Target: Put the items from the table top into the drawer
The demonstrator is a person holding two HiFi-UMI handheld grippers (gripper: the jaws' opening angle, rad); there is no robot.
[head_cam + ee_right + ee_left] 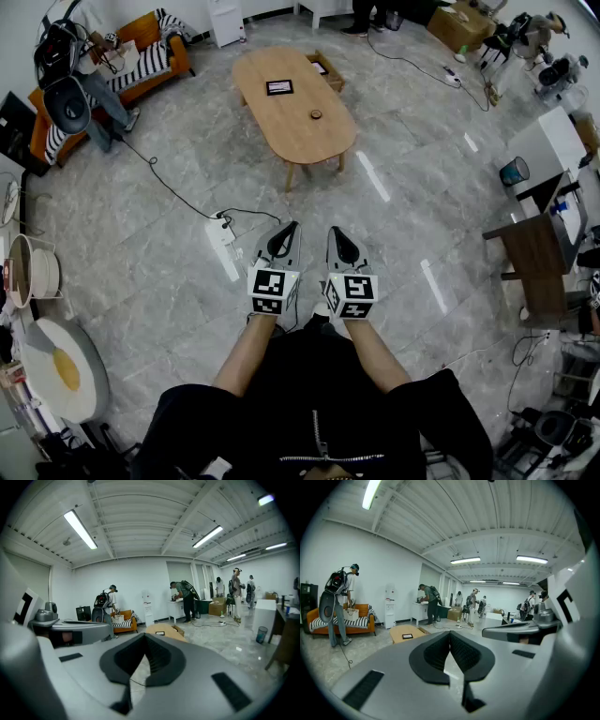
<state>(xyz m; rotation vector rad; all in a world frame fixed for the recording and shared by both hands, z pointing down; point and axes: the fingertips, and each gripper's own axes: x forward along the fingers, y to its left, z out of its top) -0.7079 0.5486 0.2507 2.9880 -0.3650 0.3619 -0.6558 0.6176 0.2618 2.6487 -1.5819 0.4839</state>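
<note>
An oval wooden table (295,127) stands well ahead of me on the grey tiled floor. On it lie a flat black-framed item (279,87) and a small round dark item (316,114). A drawer (325,67) sticks out open at the table's far right side. My left gripper (293,225) and right gripper (333,230) are held side by side over the floor, short of the table, both shut with nothing in them. In the left gripper view the table (407,633) shows beyond the shut left gripper (450,633). The right gripper view shows the table (164,631) past the shut right gripper (145,634).
A white power strip (223,240) with a black cable lies on the floor just left of the grippers. An orange sofa (127,64) and a person (89,80) are at the far left. A dark desk (539,255) and a teal bin (514,172) stand at the right.
</note>
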